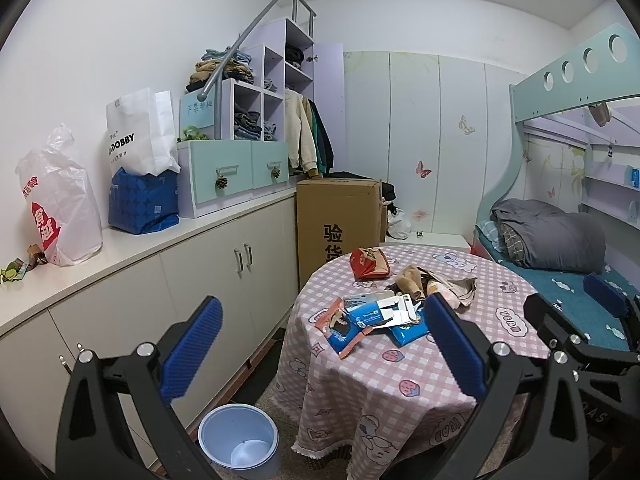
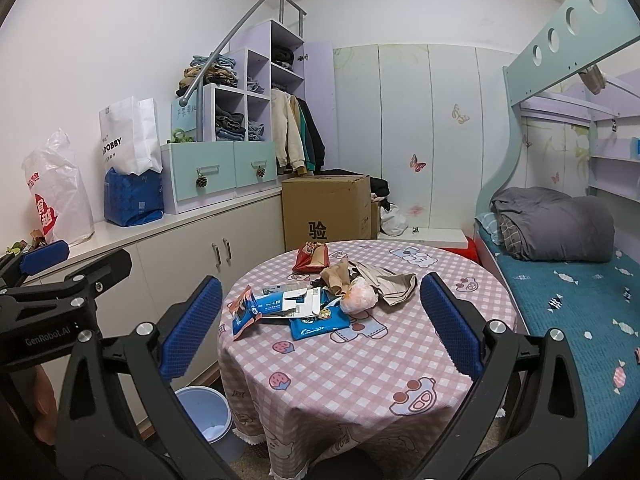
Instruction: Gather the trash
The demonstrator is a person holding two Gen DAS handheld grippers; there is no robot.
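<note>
Trash lies in a heap on the round table with a pink checked cloth (image 1: 400,360) (image 2: 360,360): blue and orange wrappers (image 1: 344,326) (image 2: 246,312), a white torn carton (image 1: 390,306) (image 2: 298,300), a red snack bag (image 1: 368,264) (image 2: 310,256), crumpled brown paper (image 1: 436,284) (image 2: 384,278) and a pink-white wad (image 2: 359,299). A light blue bin (image 1: 239,442) (image 2: 206,416) stands on the floor left of the table. My left gripper (image 1: 320,356) is open, held above the table's near-left edge. My right gripper (image 2: 320,320) is open too, short of the heap, holding nothing.
White cabinets (image 1: 160,280) run along the left wall, carrying bags (image 1: 60,208) and a shelf unit. A cardboard box (image 1: 340,224) stands behind the table. A bunk bed (image 2: 568,280) with a grey quilt fills the right side. A hand (image 2: 40,412) shows at lower left.
</note>
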